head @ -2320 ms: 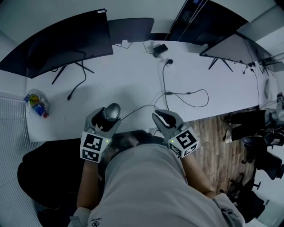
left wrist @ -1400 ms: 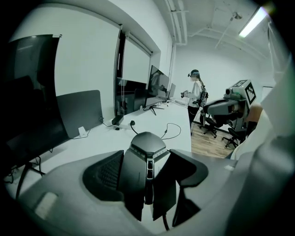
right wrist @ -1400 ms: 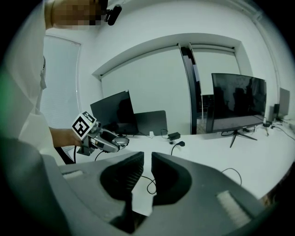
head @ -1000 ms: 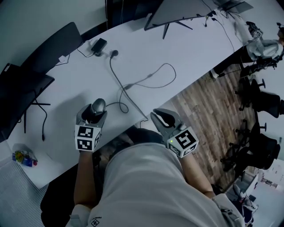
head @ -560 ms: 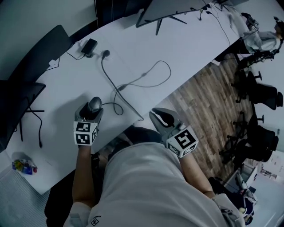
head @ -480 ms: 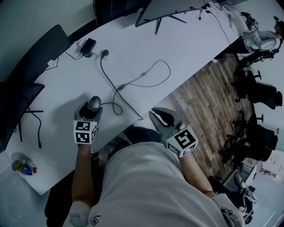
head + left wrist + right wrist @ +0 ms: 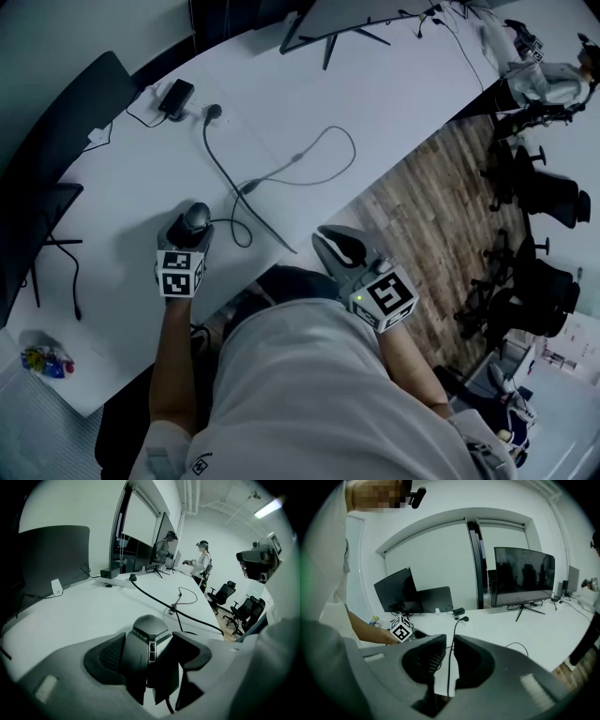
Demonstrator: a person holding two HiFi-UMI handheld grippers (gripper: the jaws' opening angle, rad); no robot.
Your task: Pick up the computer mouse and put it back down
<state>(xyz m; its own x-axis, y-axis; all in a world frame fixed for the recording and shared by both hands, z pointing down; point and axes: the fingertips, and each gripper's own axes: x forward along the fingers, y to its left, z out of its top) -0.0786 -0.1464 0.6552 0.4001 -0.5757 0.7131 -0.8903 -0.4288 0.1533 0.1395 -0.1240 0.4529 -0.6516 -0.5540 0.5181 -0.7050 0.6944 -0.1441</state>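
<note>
Left gripper (image 7: 150,646): jaws pressed against both flanks of the computer mouse (image 7: 146,639), which fills the gap between them
Mouse position: near the front edge of the white desk (image 7: 122,187); I cannot tell whether its underside rests on the surface or hangs just above it
Right gripper (image 7: 446,654): jaws drawn almost together, only a slit between them, nothing held; it hangs off the desk edge in front of the person's torso
Nearby: a dark cable (image 7: 230,173) crosses the desk just beside the mouse
Done, by my reading: the grasp is made, so the pick-up is at least begun
Left to do: any lift not yet made, then setting the mouse flat on the desk and parting the jaws
Left gripper view alone: shows the grip on the mouse's sides, and two people (image 7: 202,562) standing at the far end of the desk
Head view alone: shows both grippers at once, the wooden floor (image 7: 422,216) and office chairs (image 7: 544,192) to the right
Right gripper view alone: shows its own narrow slit, a monitor (image 7: 524,576) upright on the desk, and the left gripper's marker cube (image 7: 402,627)
</note>
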